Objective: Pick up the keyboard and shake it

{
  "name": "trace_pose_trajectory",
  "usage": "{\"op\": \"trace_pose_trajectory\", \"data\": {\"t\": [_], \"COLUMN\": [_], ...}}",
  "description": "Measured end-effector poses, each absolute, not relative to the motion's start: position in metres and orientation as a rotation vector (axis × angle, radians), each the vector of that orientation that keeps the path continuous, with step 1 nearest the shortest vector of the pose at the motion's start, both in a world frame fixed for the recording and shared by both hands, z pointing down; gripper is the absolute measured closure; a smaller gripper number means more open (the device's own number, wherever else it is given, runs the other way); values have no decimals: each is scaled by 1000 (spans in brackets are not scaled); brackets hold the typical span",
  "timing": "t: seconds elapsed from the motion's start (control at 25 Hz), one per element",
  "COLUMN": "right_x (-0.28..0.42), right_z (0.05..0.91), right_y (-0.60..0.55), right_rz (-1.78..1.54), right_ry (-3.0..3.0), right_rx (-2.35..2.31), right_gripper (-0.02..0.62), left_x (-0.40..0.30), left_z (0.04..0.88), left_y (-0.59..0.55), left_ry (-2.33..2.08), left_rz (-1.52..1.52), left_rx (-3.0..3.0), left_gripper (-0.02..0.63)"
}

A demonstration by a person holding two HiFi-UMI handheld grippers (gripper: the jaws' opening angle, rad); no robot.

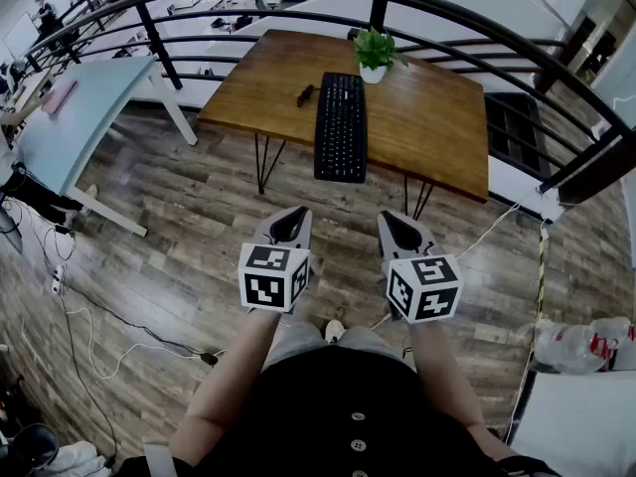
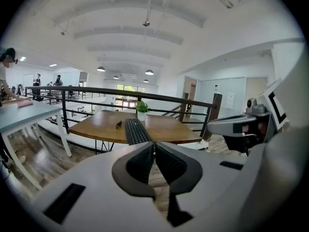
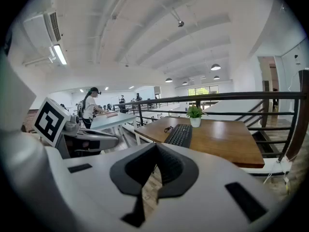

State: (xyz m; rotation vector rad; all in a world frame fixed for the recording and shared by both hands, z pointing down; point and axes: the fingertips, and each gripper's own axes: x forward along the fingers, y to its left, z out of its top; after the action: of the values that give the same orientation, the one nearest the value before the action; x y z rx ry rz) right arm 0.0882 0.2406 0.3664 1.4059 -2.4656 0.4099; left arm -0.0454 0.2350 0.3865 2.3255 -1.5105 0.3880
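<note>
A black keyboard [image 1: 341, 127] lies lengthwise on the wooden table [image 1: 427, 127], its near end at the table's front edge. It also shows in the left gripper view as the keyboard [image 2: 135, 131] and in the right gripper view as the keyboard [image 3: 180, 135]. My left gripper [image 1: 290, 225] and right gripper [image 1: 400, 231] hang side by side over the floor, short of the table. Both are shut with nothing between the jaws. The left gripper [image 2: 154, 147] and right gripper [image 3: 155, 148] point toward the table.
A small potted plant [image 1: 374, 53] stands behind the keyboard, and dark glasses [image 1: 305, 94] lie left of it. A black railing [image 1: 298, 13] runs behind the table. A pale table [image 1: 70, 117] stands at the left. Cables [image 1: 99, 316] trail over the wooden floor.
</note>
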Motion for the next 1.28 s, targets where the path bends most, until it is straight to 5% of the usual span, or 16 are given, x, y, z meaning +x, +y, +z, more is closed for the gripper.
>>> {"op": "trace_pose_trajectory", "data": {"t": [1.28], "right_x": [120], "right_z": [392], "right_y": [190], "right_rz": [580], "right_ry": [-2534], "right_rx": [1350], "right_gripper": [568], "left_x": [-3], "left_z": [405], "left_y": [187], "left_ry": [-1465], "left_rz": [315], "left_rx": [2280], "left_gripper": [581]}}
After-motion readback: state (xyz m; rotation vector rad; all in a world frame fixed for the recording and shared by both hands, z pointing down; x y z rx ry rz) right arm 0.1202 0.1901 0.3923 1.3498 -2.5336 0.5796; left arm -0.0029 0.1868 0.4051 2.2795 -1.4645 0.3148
